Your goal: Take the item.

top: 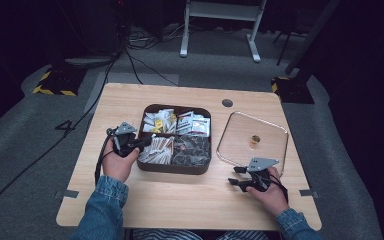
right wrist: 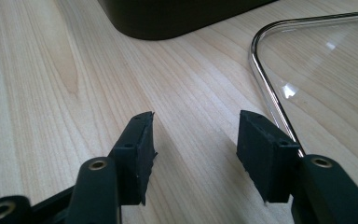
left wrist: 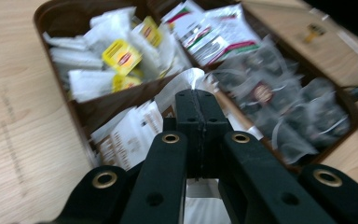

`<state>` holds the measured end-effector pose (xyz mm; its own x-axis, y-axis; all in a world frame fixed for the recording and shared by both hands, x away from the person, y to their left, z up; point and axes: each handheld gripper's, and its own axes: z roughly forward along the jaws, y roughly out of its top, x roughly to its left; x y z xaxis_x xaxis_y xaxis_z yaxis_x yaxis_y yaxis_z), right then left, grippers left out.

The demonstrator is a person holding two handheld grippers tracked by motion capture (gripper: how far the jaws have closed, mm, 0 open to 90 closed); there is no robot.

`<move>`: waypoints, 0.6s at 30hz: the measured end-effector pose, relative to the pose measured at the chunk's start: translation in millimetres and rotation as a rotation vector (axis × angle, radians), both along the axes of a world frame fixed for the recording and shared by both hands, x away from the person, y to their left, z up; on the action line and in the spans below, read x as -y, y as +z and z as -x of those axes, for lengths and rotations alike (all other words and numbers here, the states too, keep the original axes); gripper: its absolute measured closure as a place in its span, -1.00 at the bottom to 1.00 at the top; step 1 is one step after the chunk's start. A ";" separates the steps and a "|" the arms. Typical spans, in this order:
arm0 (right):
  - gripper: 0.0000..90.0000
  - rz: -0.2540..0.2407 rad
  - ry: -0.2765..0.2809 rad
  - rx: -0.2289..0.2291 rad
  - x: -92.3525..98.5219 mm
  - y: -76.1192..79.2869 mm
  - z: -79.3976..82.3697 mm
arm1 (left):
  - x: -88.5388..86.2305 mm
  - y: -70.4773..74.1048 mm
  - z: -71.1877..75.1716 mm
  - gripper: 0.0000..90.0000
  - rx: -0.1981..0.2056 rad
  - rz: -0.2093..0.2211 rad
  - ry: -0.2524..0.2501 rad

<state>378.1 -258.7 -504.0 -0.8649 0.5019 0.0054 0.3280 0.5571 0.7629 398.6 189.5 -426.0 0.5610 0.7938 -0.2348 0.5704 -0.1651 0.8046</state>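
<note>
A dark brown four-compartment box [top: 176, 169] sits mid-table, full of tea sachets. My left gripper [top: 145, 143] hovers over its near left compartment of white paper sachets [top: 157, 149]. In the left gripper view that gripper [left wrist: 196, 95] has its jaws pressed together on a thin white sachet [left wrist: 189, 79], whose edge sticks out past the tips. My right gripper [top: 235, 176] rests low on the table at the front right. Its jaws [right wrist: 196, 126] stand open over bare wood, beside the near corner of a clear glass lid [right wrist: 326, 70].
The glass lid [top: 240, 135], with a small brass knob [top: 255, 139], lies flat to the right of the box. Other compartments hold yellow-labelled bags [left wrist: 121, 56], red-and-green striped packets [left wrist: 214, 35] and dark see-through sachets [left wrist: 279, 102]. A round grommet [top: 227, 103] sits at the table's far edge.
</note>
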 end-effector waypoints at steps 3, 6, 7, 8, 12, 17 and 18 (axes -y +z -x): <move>0.03 -0.001 0.000 -0.001 0.0 0.0 0.0 | 1.1 4.2 2.5 0.99 0.010 0.017 -0.009; 0.03 -0.001 -0.001 -0.001 0.0 0.0 -0.1 | 2.9 10.1 5.5 0.99 0.025 0.016 -0.021; 0.03 -0.001 -0.001 -0.001 0.0 0.0 -0.1 | 3.7 11.9 6.4 0.99 0.029 0.016 -0.031; 0.03 -0.001 -0.001 -0.001 0.0 0.0 -0.1 | 5.0 13.6 7.5 0.99 0.036 0.016 -0.032; 0.03 -0.001 0.000 -0.001 0.0 0.0 0.0 | 10.3 19.4 11.2 0.99 0.044 0.011 -0.056; 0.03 0.000 0.000 0.000 0.0 0.0 0.1 | 17.2 24.9 16.3 0.99 0.054 0.012 -0.082; 0.03 0.000 0.000 0.000 0.0 0.0 0.1 | 18.9 26.3 17.7 0.99 0.057 0.010 -0.088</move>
